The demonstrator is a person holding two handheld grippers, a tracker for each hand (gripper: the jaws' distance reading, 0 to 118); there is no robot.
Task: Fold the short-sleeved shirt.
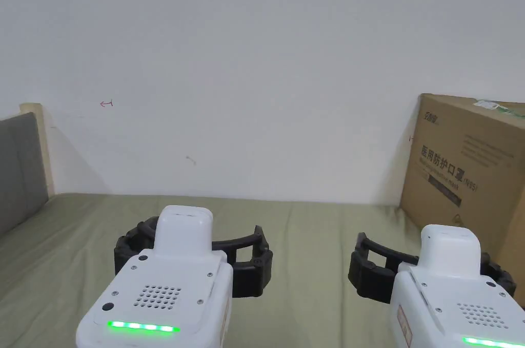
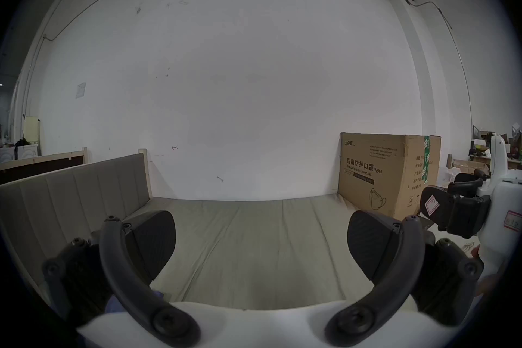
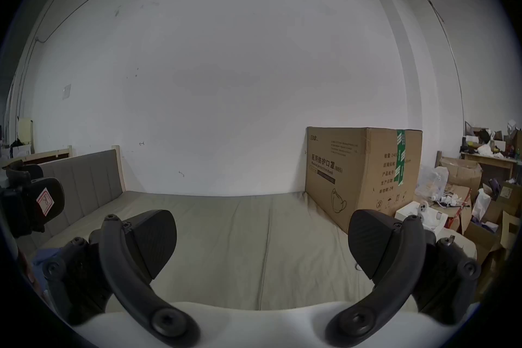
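Observation:
Both grippers hover side by side above a bed with an olive-green sheet [image 1: 307,241]. My left gripper [image 1: 197,244] is open, its black jaws spread wide with nothing between them [image 2: 261,238]. My right gripper [image 1: 436,262] is open as well, with bare sheet between its jaws [image 3: 262,238]. From each gripper view the other gripper is seen off to the side: the right gripper [image 2: 452,207] and the left gripper [image 3: 34,198]. A patch of blue cloth [image 3: 46,255] peeks out low on the left behind a jaw; I cannot tell what it is.
A large cardboard box [image 1: 466,169] stands on the bed's right side against the white wall. A grey padded headboard [image 1: 20,169] closes off the left. Past the box lies a clutter of boxes and bags [image 3: 466,198].

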